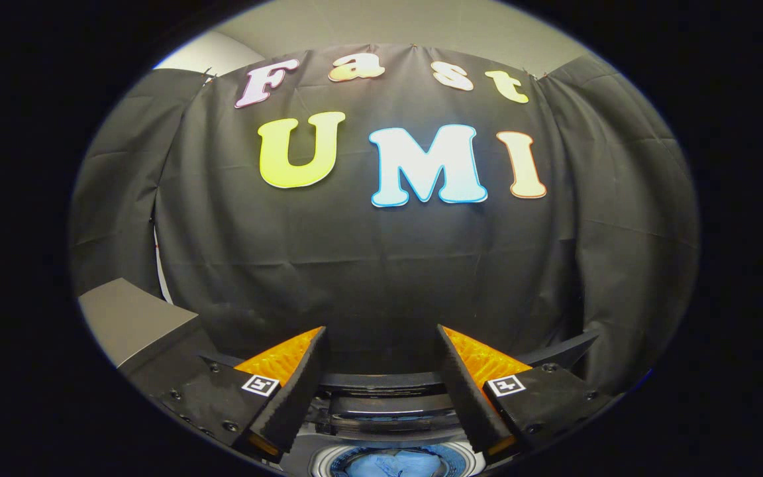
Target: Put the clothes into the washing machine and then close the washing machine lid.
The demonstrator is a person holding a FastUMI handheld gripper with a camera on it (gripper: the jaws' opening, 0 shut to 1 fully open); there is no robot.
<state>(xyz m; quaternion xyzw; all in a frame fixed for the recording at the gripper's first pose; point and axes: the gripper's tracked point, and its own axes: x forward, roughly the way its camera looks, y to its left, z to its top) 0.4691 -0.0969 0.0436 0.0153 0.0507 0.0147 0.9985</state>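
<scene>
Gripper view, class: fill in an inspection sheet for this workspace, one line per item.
Surface: grey top beside the left finger.
Job's things: washing machine below the tongs, its drum opening uncovered, blue clothes inside.
Clutter: nothing seen.
Grippers: tongs open, fingers wide apart, holding nothing, above the machine.
Cables: nothing seen.
Surroundings: black cloth wall beyond the fingers; pale ceiling above.

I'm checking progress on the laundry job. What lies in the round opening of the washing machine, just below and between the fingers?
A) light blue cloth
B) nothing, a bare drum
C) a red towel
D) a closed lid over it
A: light blue cloth lies inside the washing machine opening, seen between the fingers of the gripper, which are spread apart and hold nothing.
</scene>
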